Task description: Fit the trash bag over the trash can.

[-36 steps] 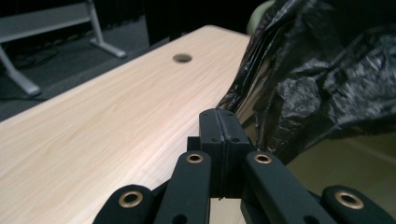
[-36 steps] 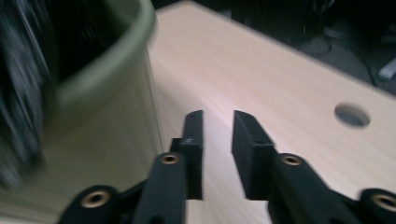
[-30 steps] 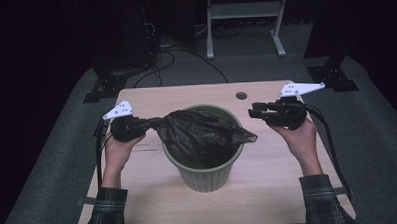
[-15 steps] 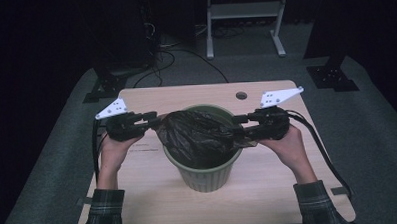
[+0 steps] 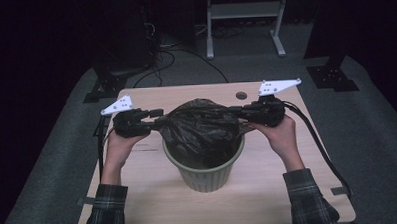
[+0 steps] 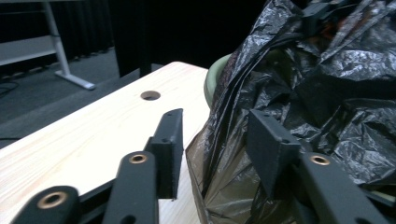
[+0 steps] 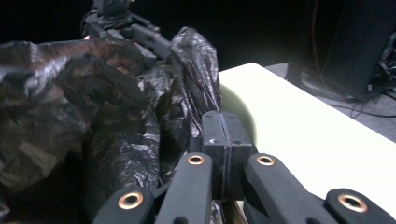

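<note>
Now the crinkled black plastic bin bag (image 5: 202, 129) sits in the green ribbed wastebasket (image 5: 204, 169); right gripper (image 7: 223, 135) just clamped its edge (moved in), left gripper (image 6: 215, 140) jaws opened, apart around film, ready to stretch over rim.

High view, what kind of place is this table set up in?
Probably a lab or recording studio, not a home: a lone wooden table on grey carpet, cables trailing across the floor, and dark surroundings with a metal stand behind.
</note>
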A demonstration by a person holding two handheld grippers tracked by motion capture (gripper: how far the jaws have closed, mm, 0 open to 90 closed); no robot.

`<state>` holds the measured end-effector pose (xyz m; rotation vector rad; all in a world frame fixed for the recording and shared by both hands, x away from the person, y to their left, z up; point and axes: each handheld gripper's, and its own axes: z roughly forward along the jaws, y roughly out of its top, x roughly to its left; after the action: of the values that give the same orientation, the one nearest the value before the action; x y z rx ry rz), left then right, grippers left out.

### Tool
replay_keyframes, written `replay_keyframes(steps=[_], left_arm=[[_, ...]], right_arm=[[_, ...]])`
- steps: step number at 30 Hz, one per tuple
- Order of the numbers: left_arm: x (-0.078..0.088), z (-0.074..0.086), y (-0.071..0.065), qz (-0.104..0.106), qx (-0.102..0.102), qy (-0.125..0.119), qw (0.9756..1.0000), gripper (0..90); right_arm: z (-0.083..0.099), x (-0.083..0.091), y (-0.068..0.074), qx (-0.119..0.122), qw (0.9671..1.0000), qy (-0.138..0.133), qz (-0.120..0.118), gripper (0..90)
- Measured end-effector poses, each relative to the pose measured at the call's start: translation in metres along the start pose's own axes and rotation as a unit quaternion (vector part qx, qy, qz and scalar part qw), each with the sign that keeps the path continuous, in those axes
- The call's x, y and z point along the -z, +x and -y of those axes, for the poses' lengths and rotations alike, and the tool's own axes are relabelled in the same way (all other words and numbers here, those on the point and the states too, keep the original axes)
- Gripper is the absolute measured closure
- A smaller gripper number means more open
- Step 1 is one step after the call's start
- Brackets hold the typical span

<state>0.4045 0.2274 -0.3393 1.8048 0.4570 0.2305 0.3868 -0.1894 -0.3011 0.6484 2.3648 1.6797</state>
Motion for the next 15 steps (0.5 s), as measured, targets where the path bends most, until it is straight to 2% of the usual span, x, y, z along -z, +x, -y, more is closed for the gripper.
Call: replay_keyframes(steps=[1,3,4,7,8,10,15], left_arm=[[-0.001,0.000,0.001,0.000,-0.004,0.003,1.0000,66.6],[-0.005,-0.001,0.002,-0.003,-0.014,0.011,0.9998,83.4],[-0.006,-0.001,0.002,-0.006,-0.012,0.011,0.9998,89.7],[-0.013,-0.001,0.006,-0.035,-0.013,0.035,0.9987,89.8],[-0.015,0.001,0.008,-0.038,-0.010,0.038,0.9985,89.8],[-0.019,0.004,0.010,-0.039,-0.005,0.047,0.9981,89.8],[-0.032,0.011,0.011,-0.034,0.005,0.068,0.9971,89.8]], right_arm=[[0.000,-0.001,-0.002,-0.001,1.0000,-0.001,0.004,89.7],[0.000,-0.002,-0.006,-0.002,0.9999,0.002,0.014,89.8],[0.001,-0.003,-0.008,-0.001,0.9997,0.004,0.025,89.8],[0.006,-0.008,-0.015,-0.007,0.9983,0.012,0.056,89.8],[0.008,-0.011,-0.018,-0.012,0.9977,0.018,0.064,89.8],[0.014,-0.016,-0.023,-0.017,0.9967,0.027,0.074,89.8],[0.026,-0.023,-0.029,-0.034,0.9960,0.037,0.073,89.8]])
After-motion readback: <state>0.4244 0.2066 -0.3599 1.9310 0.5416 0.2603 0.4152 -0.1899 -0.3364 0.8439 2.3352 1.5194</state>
